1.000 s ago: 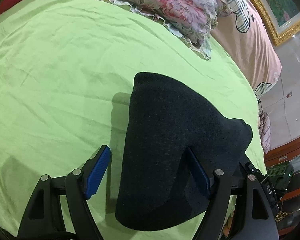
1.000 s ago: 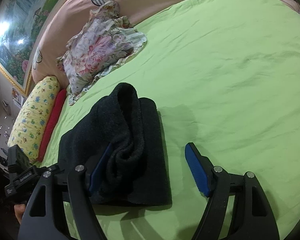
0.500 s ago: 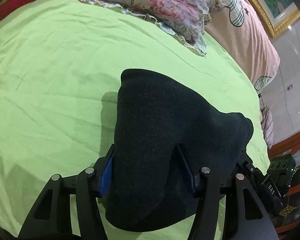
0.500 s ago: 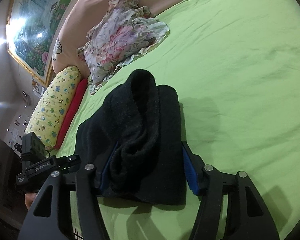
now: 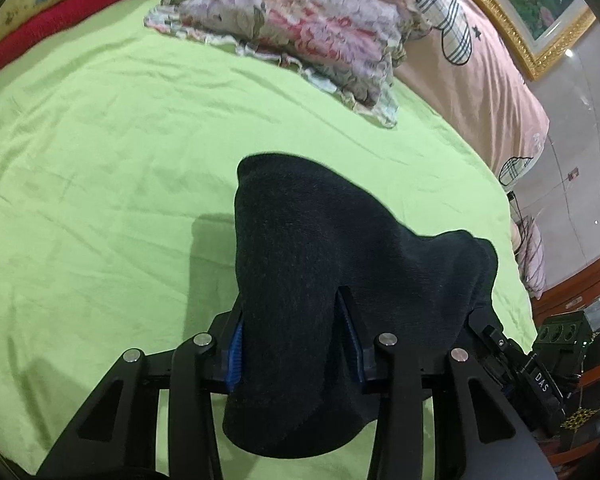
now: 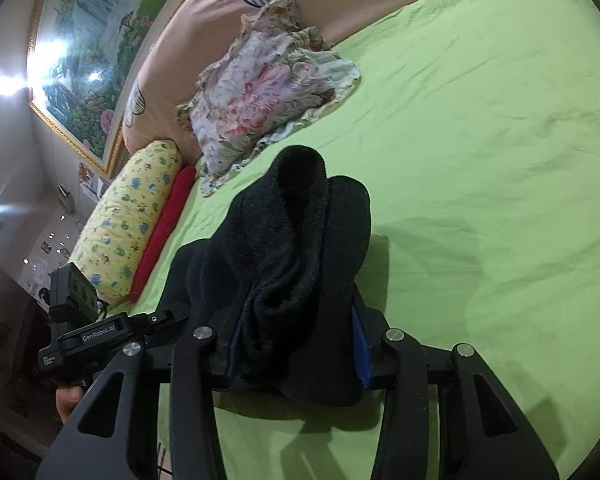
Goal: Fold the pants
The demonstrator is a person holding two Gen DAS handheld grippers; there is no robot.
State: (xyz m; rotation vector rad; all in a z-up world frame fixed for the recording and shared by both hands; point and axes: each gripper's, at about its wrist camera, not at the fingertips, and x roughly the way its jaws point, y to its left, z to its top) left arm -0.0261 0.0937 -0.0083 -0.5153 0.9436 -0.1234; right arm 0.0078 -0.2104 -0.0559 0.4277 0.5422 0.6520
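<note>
The folded black knit pants (image 5: 308, 264) are sitting as a thick, soft bundle on the lime-green bed sheet (image 5: 100, 184), on the near side of the floral ruffled pillow (image 5: 300, 28) and well apart from it. Both claws are squeezing the bundle from its two ends. The left claw (image 5: 294, 344) has just been closing and its blue pads are now pressing into the dark cloth, the fabric bulging up over the fingers. The right claw (image 6: 296, 350) has likewise just been closing and is gripping the other end, where the rolled layers are showing as a fuzzy open fold.

To do this step well, the two claws should probably be keeping an even squeeze and lifting together, so that the layers are not sliding apart or sagging in the middle; the knit looks thick and springy, so a loose pinch could let an inner layer slip out. The bundle is looking compact, matte and nearly uniform in colour, with a rounded far edge towards the pillow.

Beyond the pillow, a pink quilt with plaid hearts (image 5: 460, 64) is lying beside it, and a red bolster (image 6: 168, 232) and a yellow printed cushion (image 6: 132, 216) are resting just past it.
</note>
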